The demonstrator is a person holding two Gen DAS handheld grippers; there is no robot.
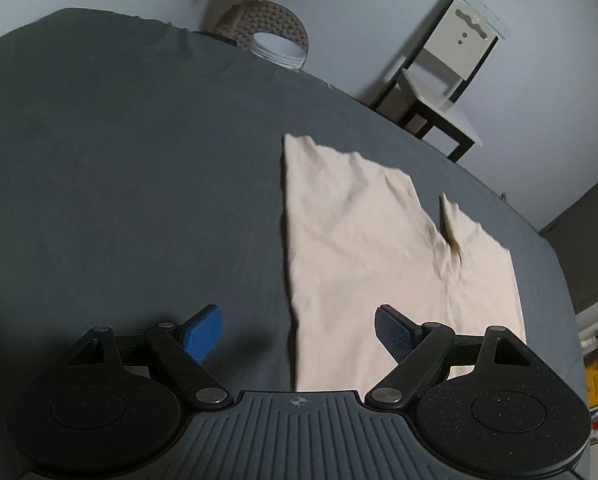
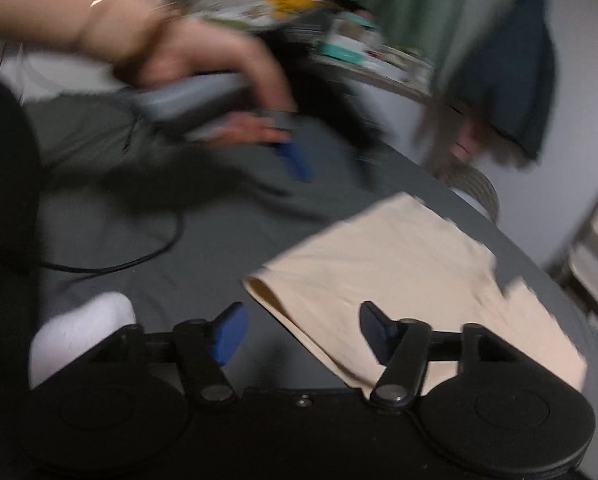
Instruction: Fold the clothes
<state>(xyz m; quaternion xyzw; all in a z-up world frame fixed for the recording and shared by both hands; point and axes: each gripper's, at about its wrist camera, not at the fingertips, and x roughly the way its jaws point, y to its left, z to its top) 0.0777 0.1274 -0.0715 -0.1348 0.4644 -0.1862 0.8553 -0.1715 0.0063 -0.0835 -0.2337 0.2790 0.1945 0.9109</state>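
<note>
Grey sheet (image 1: 119, 184) fills most of both views; the cream garment (image 1: 363, 248) lies flat at right of centre, already doubled, a notch on its far edge. To fold well, both grippers should pinch matching corners and lift evenly. Left gripper (image 1: 298, 334) hovers low over the near edge, jaws wide and empty; right gripper (image 2: 299, 330) likewise. The hand (image 2: 219, 80), upper left in the blurred right view, grips the left tool.

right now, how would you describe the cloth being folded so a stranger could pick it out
Start with the big table covered in a dark grey sheet. On its right half, just ahead of both open grippers, lies the cream garment, flat and already folded, with a notch in its far edge. It is the only pale cloth on the sheet; the stacked white bowls sit at the far edge.
</note>
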